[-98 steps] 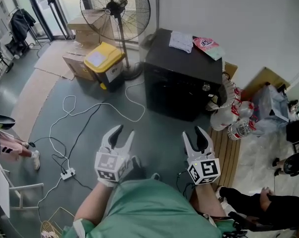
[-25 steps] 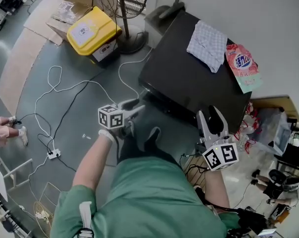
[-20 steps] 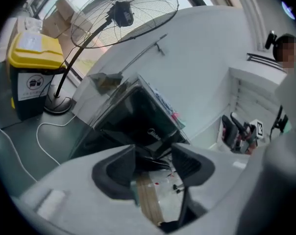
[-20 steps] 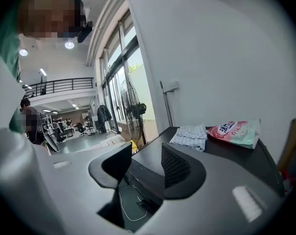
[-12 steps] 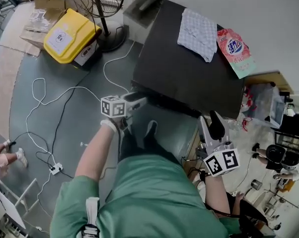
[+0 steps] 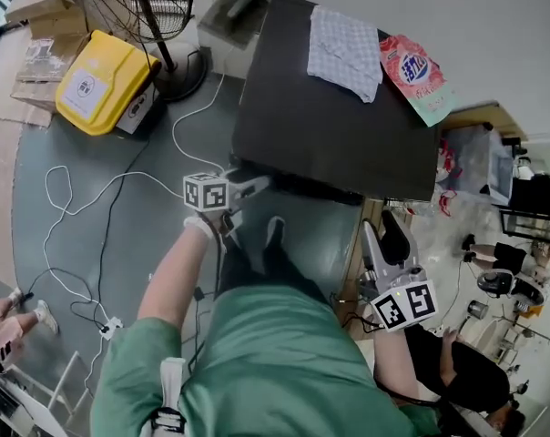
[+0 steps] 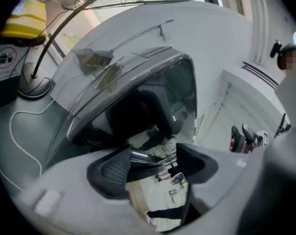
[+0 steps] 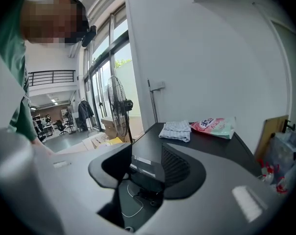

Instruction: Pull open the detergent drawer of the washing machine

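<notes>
The black washing machine point(image 6: 339, 126) stands against the wall, with a checked cloth point(image 6: 345, 39) and a pink detergent bag point(image 6: 412, 71) on its top. My left gripper point(image 6: 255, 186) is at the machine's upper front left corner. In the left gripper view the machine's curved front point(image 7: 138, 92) fills the frame. My left gripper point(image 7: 155, 163) has its jaws opening, with a dark, shiny-edged strip point(image 7: 144, 156), seemingly the drawer front, between them and no pad pressing on it. My right gripper point(image 6: 385, 233) hangs open and empty off the machine's front right corner; the right gripper view shows the machine top point(image 8: 207, 143) beyond its jaws point(image 8: 145, 168).
A yellow bin point(image 6: 102, 80) and a pedestal fan point(image 6: 138, 3) stand left of the machine. White cables point(image 6: 84, 198) trail over the grey floor. Bottles and bags point(image 6: 471, 167) crowd the right side, where another person point(image 6: 457, 362) sits.
The person has stepped up to the machine. The left gripper has dropped and reached in to the upper front left corner. The right gripper has stayed about where it was.
</notes>
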Demonstrator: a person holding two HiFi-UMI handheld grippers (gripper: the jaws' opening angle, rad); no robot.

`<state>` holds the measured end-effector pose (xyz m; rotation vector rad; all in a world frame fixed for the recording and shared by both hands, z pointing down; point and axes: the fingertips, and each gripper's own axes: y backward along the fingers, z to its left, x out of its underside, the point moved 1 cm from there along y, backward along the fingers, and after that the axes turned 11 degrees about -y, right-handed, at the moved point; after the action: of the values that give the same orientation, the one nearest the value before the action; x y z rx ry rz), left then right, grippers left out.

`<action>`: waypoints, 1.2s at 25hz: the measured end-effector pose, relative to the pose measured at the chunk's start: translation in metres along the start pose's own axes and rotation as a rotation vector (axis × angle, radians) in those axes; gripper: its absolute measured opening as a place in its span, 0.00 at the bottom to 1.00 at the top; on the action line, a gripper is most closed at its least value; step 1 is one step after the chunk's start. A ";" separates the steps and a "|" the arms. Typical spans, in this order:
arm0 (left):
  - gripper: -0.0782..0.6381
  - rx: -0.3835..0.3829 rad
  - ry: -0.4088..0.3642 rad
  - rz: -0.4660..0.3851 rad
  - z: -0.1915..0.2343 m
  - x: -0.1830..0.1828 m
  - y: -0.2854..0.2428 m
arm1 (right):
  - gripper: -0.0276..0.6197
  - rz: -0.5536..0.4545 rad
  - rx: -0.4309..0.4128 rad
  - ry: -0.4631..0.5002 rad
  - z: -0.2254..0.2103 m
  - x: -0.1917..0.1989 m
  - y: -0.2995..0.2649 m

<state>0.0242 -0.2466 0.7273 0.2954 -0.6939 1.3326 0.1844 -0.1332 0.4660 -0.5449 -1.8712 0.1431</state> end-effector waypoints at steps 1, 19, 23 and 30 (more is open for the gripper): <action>0.52 0.019 0.002 0.000 -0.002 -0.001 -0.002 | 0.32 0.000 0.004 -0.004 0.000 0.002 0.001; 0.55 0.124 0.056 -0.033 -0.007 -0.009 -0.014 | 0.32 0.040 -0.007 -0.068 0.003 0.035 0.010; 0.56 0.112 0.056 -0.068 -0.008 -0.009 -0.013 | 0.32 0.055 -0.029 -0.070 0.010 0.043 0.008; 0.52 0.117 0.059 -0.122 -0.010 -0.002 -0.004 | 0.32 0.101 -0.074 -0.037 0.029 0.055 0.016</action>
<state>0.0311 -0.2437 0.7197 0.3854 -0.5413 1.2620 0.1477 -0.0906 0.4970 -0.6924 -1.8916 0.1515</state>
